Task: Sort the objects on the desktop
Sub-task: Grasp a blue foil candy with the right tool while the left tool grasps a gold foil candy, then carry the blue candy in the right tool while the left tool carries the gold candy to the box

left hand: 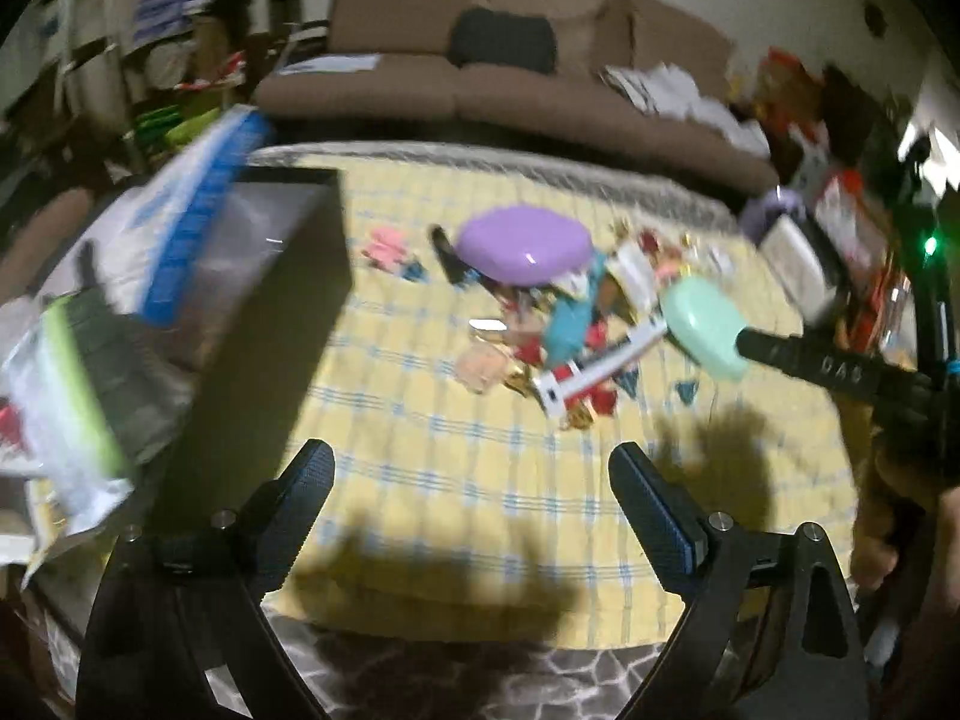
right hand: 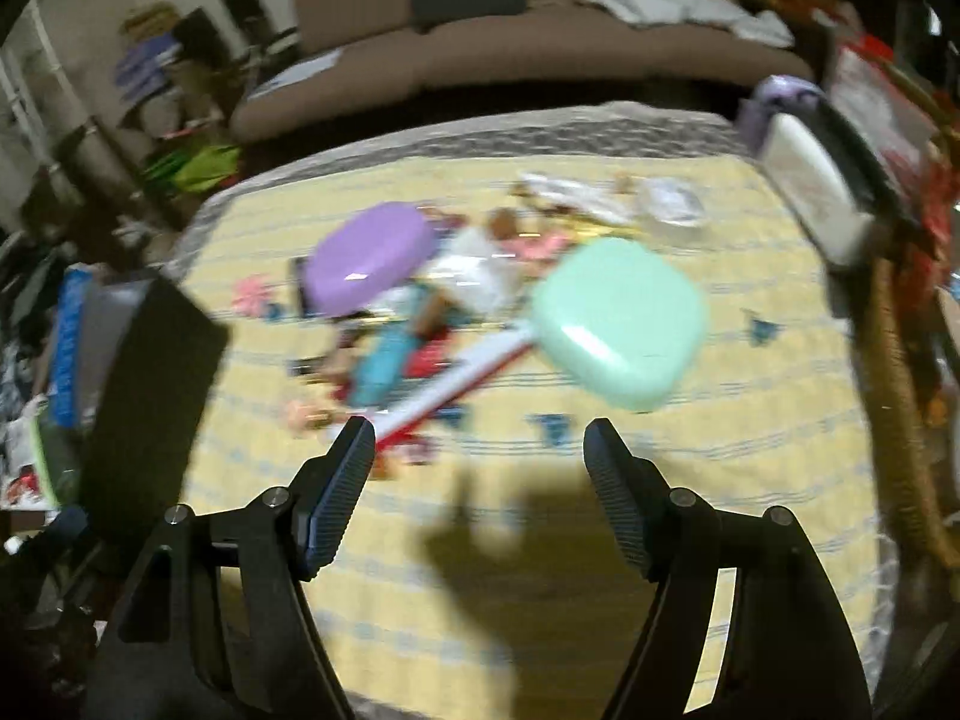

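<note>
A pile of small objects lies on a yellow checked cloth (left hand: 456, 468). A purple case (left hand: 523, 245) sits at the back, also in the right wrist view (right hand: 367, 257). A mint green case (left hand: 703, 324) lies to the right (right hand: 618, 321). A white and red toothbrush box (left hand: 600, 369) and a teal tube (left hand: 567, 324) lie in the pile (right hand: 456, 384). My left gripper (left hand: 474, 468) is open and empty above the cloth, short of the pile. My right gripper (right hand: 480, 438) is open and empty, near the box end. Both views are blurred.
A dark box (left hand: 258, 276) with bags and a blue packet stands at the left (right hand: 150, 384). A white and purple container (right hand: 810, 192) stands at the right edge. A brown sofa (left hand: 480, 78) runs behind the table. The right gripper's arm (left hand: 840, 369) shows at the right.
</note>
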`<state>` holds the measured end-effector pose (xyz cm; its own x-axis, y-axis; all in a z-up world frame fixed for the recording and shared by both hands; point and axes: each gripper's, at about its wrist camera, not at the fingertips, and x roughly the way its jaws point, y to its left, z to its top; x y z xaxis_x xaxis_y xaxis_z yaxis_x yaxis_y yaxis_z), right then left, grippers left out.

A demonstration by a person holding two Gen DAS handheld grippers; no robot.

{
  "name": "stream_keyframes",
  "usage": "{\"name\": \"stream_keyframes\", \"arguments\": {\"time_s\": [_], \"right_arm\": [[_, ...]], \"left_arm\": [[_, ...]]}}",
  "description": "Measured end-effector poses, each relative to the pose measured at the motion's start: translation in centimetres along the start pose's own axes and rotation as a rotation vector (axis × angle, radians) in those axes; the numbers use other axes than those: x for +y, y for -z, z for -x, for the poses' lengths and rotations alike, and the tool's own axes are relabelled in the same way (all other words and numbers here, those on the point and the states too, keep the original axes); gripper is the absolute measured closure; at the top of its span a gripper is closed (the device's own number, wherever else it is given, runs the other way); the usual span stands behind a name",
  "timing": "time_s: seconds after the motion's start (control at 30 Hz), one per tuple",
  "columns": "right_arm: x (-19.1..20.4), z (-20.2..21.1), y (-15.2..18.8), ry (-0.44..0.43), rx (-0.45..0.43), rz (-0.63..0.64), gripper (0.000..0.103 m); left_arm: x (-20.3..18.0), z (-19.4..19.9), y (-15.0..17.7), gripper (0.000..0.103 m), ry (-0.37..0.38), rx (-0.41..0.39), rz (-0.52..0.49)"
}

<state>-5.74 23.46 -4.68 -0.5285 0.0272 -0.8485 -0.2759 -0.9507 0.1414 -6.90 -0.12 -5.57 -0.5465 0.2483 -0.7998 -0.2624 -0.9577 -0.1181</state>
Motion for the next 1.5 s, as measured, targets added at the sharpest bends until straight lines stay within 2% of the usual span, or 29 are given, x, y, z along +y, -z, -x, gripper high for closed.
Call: {"name": "stream_keyframes", "arguments": {"time_s": [0.03, 0.13, 0.27, 0.37, 0.5, 0.6, 0.7, 0.77, 0.8, 0.83, 0.87, 0.93, 1.0, 1.03, 1.2, 1.27, 1.4, 1.5], "right_arm": [[-1.3, -0.6, 0.1, 0.022, 0.001, -0.013, 0.034], [-3.4, -3.0, 0.8, -0.01, 0.056, 0.003, 0.052], [-4.6, -6.8, 1.9, -0.035, 0.099, 0.057, 0.062], [-4.6, -9.3, 2.9, -0.075, 0.132, 0.068, 0.064], [-3.4, -9.7, 3.0, -0.031, 0.048, 0.099, 0.063], [-2.6, -10.1, 3.0, -0.021, 0.02, 0.121, 0.064], [-2.7, -10.0, 3.1, -0.019, 0.0, 0.141, 0.083], [-4.1, -9.6, 2.6, -0.103, 0.007, 0.08, 0.083], [-4.8, -9.3, 2.4, -0.132, 0.001, 0.045, 0.083], [-5.4, -8.7, 2.2, -0.144, -0.011, 0.019, 0.083], [-6.0, -8.2, 2.0, -0.152, -0.015, 0.003, 0.083], [-6.6, -7.4, 1.5, -0.157, -0.02, -0.014, 0.083], [-7.0, -6.6, 1.2, -0.144, -0.034, -0.012, 0.083], [-7.2, -6.4, 1.1, -0.14, -0.035, -0.01, 0.083], [-7.7, -5.4, 0.5, -0.131, -0.051, -0.009, 0.083], [-7.9, -5.2, 0.1, -0.138, -0.053, -0.008, 0.083], [-7.2, -4.0, -0.2, -0.144, -0.077, 0.029, 0.083], [-6.3, -2.2, -0.5, -0.158, -0.111, 0.054, 0.083]], "left_arm": [[-0.7, -0.7, 0.0, 0.008, -0.003, 0.016, -0.006], [-1.9, -1.9, 0.3, 0.008, 0.008, 0.017, -0.008], [-2.4, -3.4, 0.6, 0.008, -0.011, 0.025, 0.002], [-3.5, -5.2, 0.9, 0.008, -0.02, 0.056, -0.047], [-5.4, -7.1, 1.3, 0.008, -0.036, 0.066, -0.132], [-6.4, -8.7, 1.5, 0.008, -0.001, 0.112, -0.167], [-6.8, -10.1, 1.5, 0.008, 0.011, 0.098, -0.156], [-7.0, -10.7, 1.1, 0.011, 0.017, 0.061, -0.136], [-7.2, -10.8, 0.9, 0.017, 0.027, 0.038, -0.131], [-7.6, -11.0, 0.7, 0.03, 0.051, 0.014, -0.143], [-8.0, -11.4, 0.6, 0.038, 0.06, 0.015, -0.162], [-8.6, -12.5, 0.5, 0.07, 0.035, 0.059, -0.181], [-8.4, -13.3, 0.7, 0.075, 0.037, 0.098, -0.161], [-8.1, -13.5, 0.8, 0.082, 0.035, 0.091, -0.148], [-6.4, -12.9, 0.6, 0.083, 0.094, 0.129, -0.085], [-5.8, -12.1, 0.4, 0.083, 0.1, 0.116, -0.085], [-5.0, -8.2, -0.4, 0.083, 0.066, 0.021, -0.076], [-3.7, -4.6, -1.1, 0.083, -0.02, -0.071, -0.057]]}}
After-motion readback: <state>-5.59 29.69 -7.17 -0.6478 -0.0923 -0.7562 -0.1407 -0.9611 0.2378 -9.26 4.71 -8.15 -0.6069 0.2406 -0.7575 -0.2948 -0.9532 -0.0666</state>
